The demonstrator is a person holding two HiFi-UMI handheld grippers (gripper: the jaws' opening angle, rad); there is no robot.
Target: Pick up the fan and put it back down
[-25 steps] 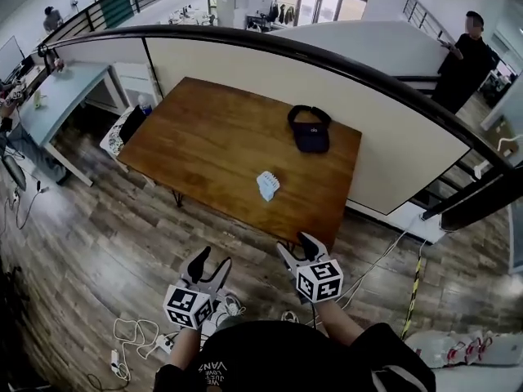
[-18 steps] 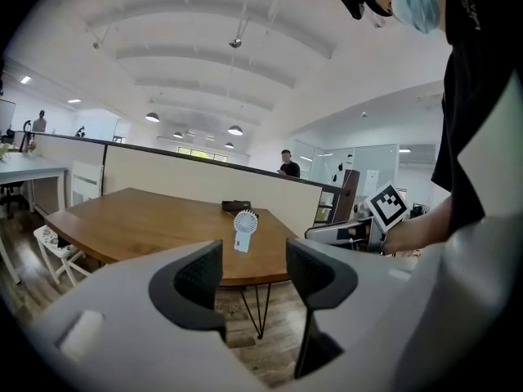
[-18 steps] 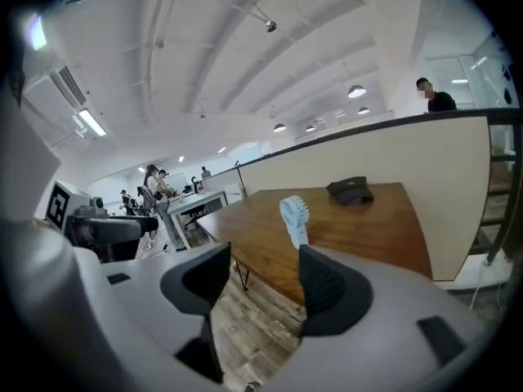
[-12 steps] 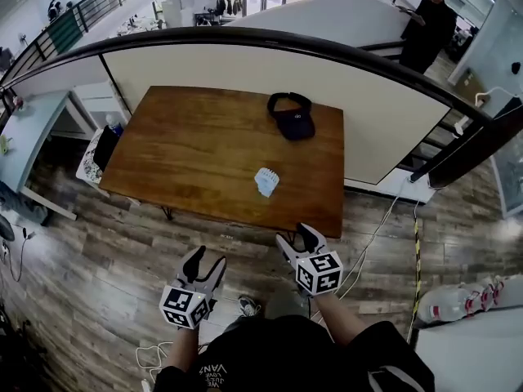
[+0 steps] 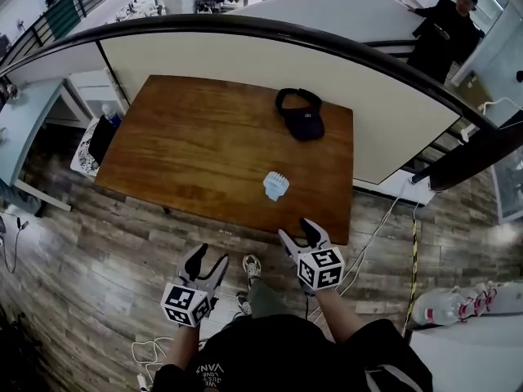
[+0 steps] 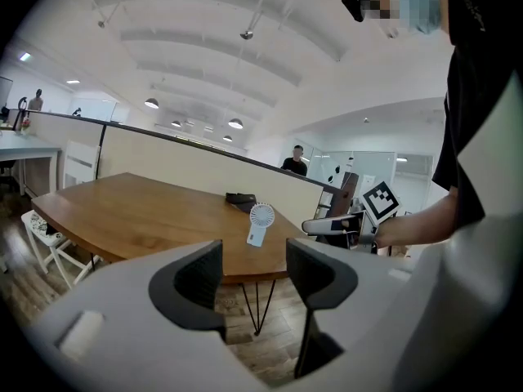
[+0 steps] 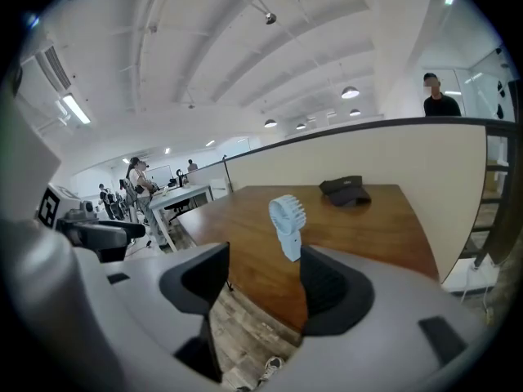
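The approach step is in hand, by my reading: nothing is being gripped yet. The fan [image 5: 276, 185], small and pale blue, is standing upright on the counter [image 5: 188, 153], close to the counter's near edge and toward its right end. A dark cap [image 5: 301, 114] is lying on the same counter, near the far edge.

Both tools are hovering short of the counter's near edge, over the wooden floor [image 5: 98, 260]. The right gripper [image 5: 297, 233] is sitting just off that edge, and its jaws are standing apart with nothing between them; its own view is framing the fan just above the gap. The left gripper [image 5: 211, 257] is hanging farther from the counter's edge, jaws likewise spread and empty.

The right gripper is looking like the one to take the fan. The next move is calling for a reach in over the counter's near edge, the jaws straddling the fan's narrow body below its round head before closing, gently enough that it is not tipping.
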